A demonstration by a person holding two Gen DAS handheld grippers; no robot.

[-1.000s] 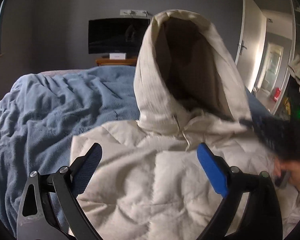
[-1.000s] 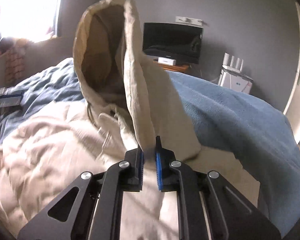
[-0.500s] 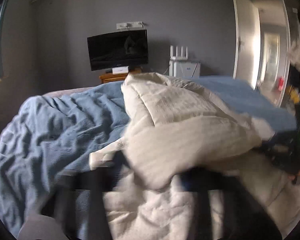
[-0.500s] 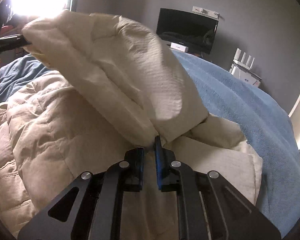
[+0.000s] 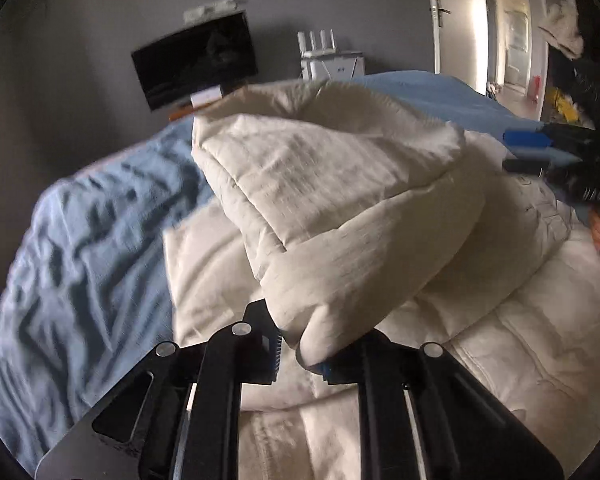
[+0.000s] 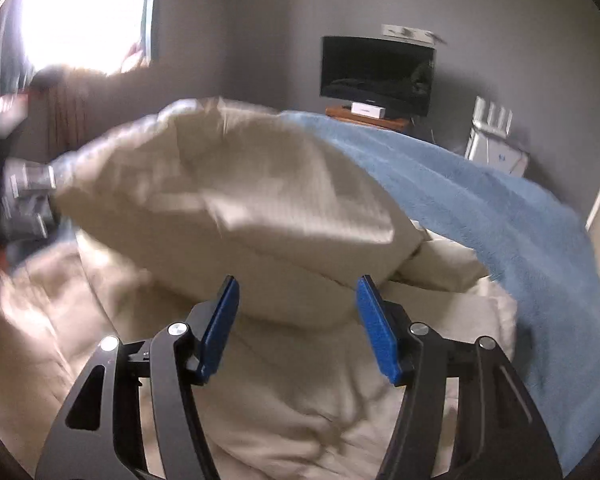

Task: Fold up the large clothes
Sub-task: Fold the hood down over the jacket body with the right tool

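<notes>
A cream quilted hooded jacket [image 5: 500, 340] lies spread on a bed; its hood [image 5: 340, 200] is folded down over the jacket's body. My left gripper [image 5: 300, 354] is shut on the hood's near edge. In the right wrist view the hood [image 6: 260, 208] lies just beyond my right gripper [image 6: 296, 320], which is open with nothing between its blue pads [image 6: 374, 336]. The right gripper also shows in the left wrist view [image 5: 540, 152] at the right edge, open. The left gripper [image 6: 28, 196] shows blurred at the left of the right wrist view.
The bed is covered by a blue blanket [image 5: 80, 260], also seen on the right in the right wrist view [image 6: 520, 220]. A TV [image 6: 376, 74] on a wooden stand and a white router box [image 6: 496, 144] stand by the grey far wall. A bright window [image 6: 84, 12] is at left, an open door [image 5: 512, 40] at right.
The hood, upright a second ago, has been brought down onto the jacket. My left gripper has closed on the hood's edge. My right gripper has let go of the hood and opened.
</notes>
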